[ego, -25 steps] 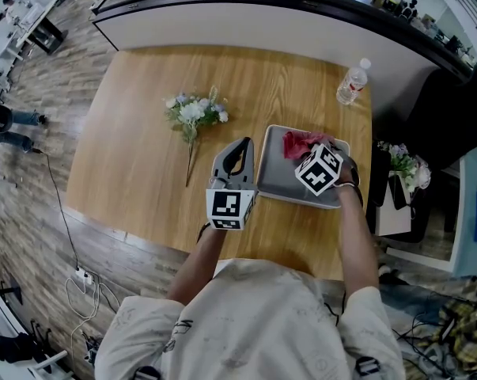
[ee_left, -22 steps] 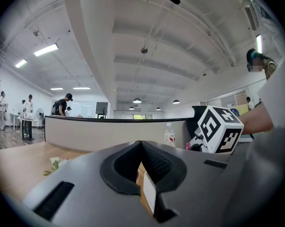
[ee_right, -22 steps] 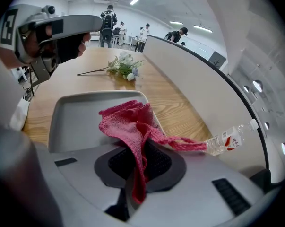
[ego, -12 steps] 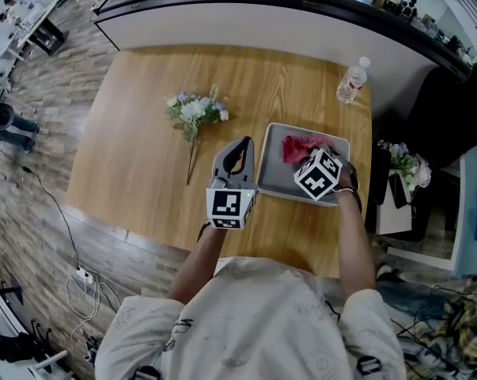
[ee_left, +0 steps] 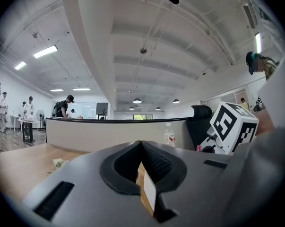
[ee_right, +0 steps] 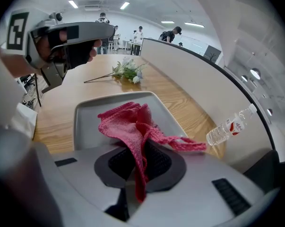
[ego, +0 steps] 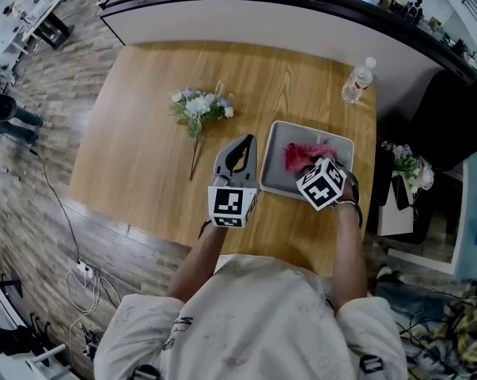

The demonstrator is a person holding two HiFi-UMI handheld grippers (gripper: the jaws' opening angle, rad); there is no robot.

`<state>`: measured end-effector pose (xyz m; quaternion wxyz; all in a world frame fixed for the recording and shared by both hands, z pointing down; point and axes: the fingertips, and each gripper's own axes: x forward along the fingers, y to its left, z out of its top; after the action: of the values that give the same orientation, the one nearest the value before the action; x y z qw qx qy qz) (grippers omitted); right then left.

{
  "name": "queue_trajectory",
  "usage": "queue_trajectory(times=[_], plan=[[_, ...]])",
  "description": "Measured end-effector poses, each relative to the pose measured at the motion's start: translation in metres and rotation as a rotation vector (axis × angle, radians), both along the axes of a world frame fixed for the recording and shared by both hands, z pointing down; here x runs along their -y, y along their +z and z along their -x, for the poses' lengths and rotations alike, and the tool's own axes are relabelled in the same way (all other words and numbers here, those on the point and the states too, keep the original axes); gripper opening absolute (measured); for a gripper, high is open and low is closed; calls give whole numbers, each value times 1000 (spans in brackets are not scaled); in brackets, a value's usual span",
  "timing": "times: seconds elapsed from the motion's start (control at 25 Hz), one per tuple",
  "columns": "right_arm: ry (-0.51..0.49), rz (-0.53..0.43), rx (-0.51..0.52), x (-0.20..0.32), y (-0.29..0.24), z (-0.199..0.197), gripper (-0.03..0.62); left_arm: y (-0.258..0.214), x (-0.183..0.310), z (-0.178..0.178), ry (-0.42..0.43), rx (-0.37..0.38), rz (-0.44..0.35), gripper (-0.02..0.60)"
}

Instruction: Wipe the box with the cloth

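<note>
Right gripper [ee_right: 138,171] clamped on the red cloth [ee_right: 133,122], which lies draped on the grey box [ego: 276,172].
Cloth looks soft, light and loose-knit, so it will likely bunch; a pinch on a gathered fold suits it. Box is shallow and stiff, probably light, and may slide under a push. Left gripper [ego: 242,145] has jaws together and empty, just left of box, well placed to brace it. Table [ego: 143,157] edge runs close on box's right. Flowers [ego: 198,108] lie well left of box, bottle [ego: 357,81] beyond it.
</note>
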<state>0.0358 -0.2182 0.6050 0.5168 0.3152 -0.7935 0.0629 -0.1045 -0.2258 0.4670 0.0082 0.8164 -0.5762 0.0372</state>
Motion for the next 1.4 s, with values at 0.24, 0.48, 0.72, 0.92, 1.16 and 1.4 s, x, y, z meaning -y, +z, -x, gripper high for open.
queue_trajectory(times=[0.24, 0.48, 0.72, 0.92, 1.16, 1.4], plan=[[-14, 27, -4, -21, 0, 3, 55, 2, 0, -3, 6, 11, 3, 8], [-15, 39, 10, -32, -1, 5, 55, -2, 1, -3, 4, 9, -1, 8], [-25, 75, 21, -42, -1, 5, 55, -2, 1, -4, 2, 10, -5, 8], [-47, 122, 34, -56, -2, 7, 55, -2, 1, -4, 3, 1, -3, 8], [-66, 164, 40, -70, -3, 10, 55, -1, 3, -6, 9, -11, 1, 8], [-90, 216, 55, -85, -4, 11, 55, 0, 3, -11, 22, -12, 3, 8]])
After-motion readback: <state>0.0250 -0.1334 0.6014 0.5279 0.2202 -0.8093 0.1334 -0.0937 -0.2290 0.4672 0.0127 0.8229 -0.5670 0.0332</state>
